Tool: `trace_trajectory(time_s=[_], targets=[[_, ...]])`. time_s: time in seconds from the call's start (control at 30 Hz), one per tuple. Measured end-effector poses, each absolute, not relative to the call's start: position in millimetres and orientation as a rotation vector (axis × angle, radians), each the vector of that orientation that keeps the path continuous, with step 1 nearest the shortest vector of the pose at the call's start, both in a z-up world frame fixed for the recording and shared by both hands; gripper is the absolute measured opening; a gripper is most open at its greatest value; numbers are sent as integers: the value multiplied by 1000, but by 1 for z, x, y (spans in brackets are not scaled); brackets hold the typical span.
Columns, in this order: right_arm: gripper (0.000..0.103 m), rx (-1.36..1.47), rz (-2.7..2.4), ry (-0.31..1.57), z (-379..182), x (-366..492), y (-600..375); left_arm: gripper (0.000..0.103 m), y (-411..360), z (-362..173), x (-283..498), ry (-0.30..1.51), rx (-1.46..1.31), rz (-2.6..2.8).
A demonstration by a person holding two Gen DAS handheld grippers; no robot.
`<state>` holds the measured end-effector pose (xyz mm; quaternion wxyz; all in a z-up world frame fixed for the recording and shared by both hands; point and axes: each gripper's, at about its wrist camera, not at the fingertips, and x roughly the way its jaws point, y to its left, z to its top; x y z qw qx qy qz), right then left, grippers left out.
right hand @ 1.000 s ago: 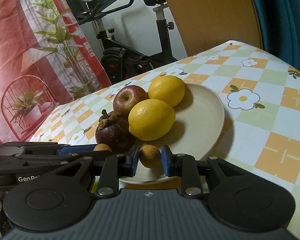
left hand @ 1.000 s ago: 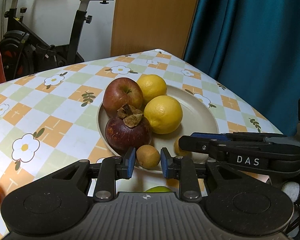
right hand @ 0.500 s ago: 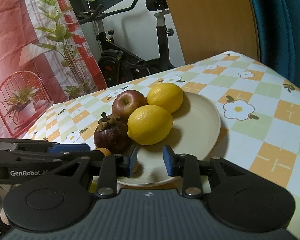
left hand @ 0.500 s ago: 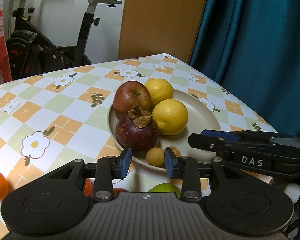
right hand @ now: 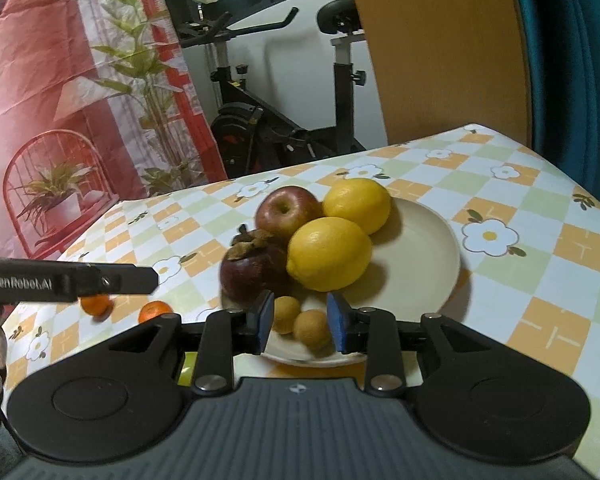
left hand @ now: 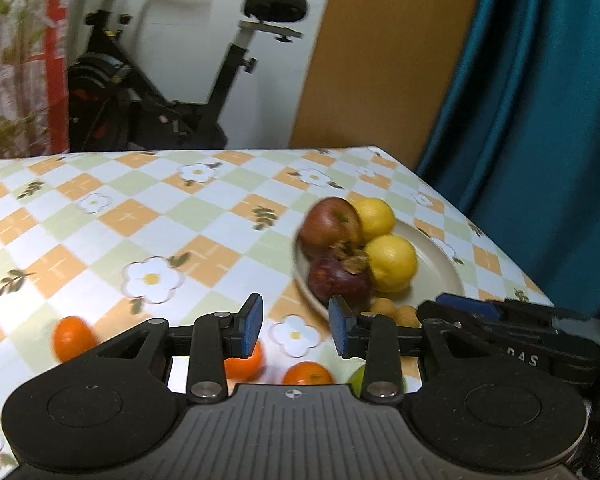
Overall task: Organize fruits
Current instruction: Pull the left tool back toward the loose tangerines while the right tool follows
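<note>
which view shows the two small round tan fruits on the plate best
The right wrist view: both small round tan fruits sit sharp and whole on the cream plate, just beyond the open right gripper. The left wrist view shows them blurred and partly hidden.

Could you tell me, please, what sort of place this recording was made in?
Most likely a room in someone's home: a table under a floral checked tablecloth, a black exercise bike behind it, and a teal curtain beside a red plant-print hanging.
</note>
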<state>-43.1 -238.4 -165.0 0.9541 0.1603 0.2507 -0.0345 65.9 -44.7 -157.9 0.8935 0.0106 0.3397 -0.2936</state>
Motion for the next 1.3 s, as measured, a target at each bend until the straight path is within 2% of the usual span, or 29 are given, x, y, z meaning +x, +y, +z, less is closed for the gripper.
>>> trace_trajectory(time_s=[0.63, 1.3], targets=[[35, 236, 63, 506, -158, -45, -180, 38, 26, -156, 36, 697, -26, -512], [35, 217, 77, 537, -167, -40, -174, 38, 46, -174, 32, 713, -67, -453]])
